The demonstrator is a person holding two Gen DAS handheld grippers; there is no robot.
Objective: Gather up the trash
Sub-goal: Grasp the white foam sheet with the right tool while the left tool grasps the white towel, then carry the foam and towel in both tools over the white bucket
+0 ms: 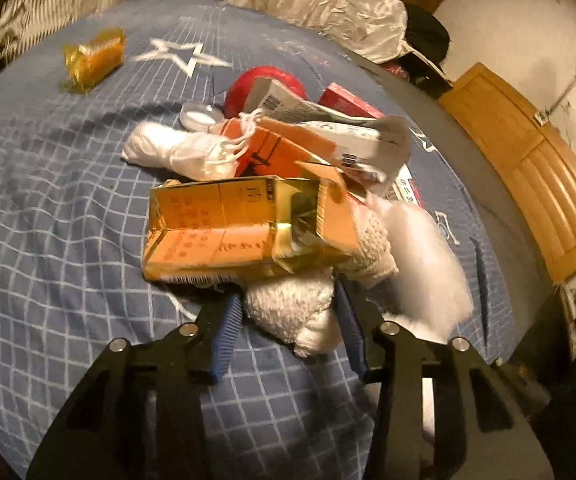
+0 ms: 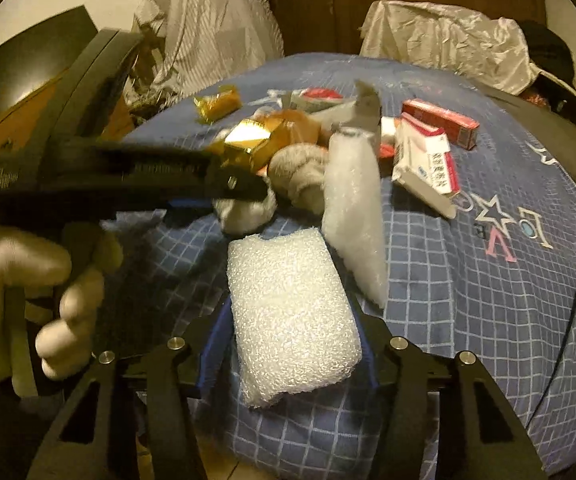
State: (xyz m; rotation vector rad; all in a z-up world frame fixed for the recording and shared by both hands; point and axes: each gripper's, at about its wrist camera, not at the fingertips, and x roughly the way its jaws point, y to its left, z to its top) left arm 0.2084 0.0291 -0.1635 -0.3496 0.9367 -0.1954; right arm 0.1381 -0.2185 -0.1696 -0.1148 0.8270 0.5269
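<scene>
Between the right tongs [image 2: 288, 320] sits the foam block [image 2: 292, 320], gripped, long axis running straight ahead. Left tongs [image 1: 288, 312] straddle the white towel [image 1: 300, 312], grip uncertain; pile lies directly beyond.

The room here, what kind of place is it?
Probably a bedroom: the trash lies on a bed under a blue checked bedspread, with pillows at its head and a wooden door alongside.

Left gripper [image 1: 292, 312] was low over the bed, jaws part open, blue pads [image 1: 227, 332] either side of a knotted sock, contact unclear. Right gripper [image 2: 292, 320] had its jaws closed on a foam block, pads flush to both sides. Left hand [image 2: 35, 300], white-gloved, gripped its handle.
</scene>
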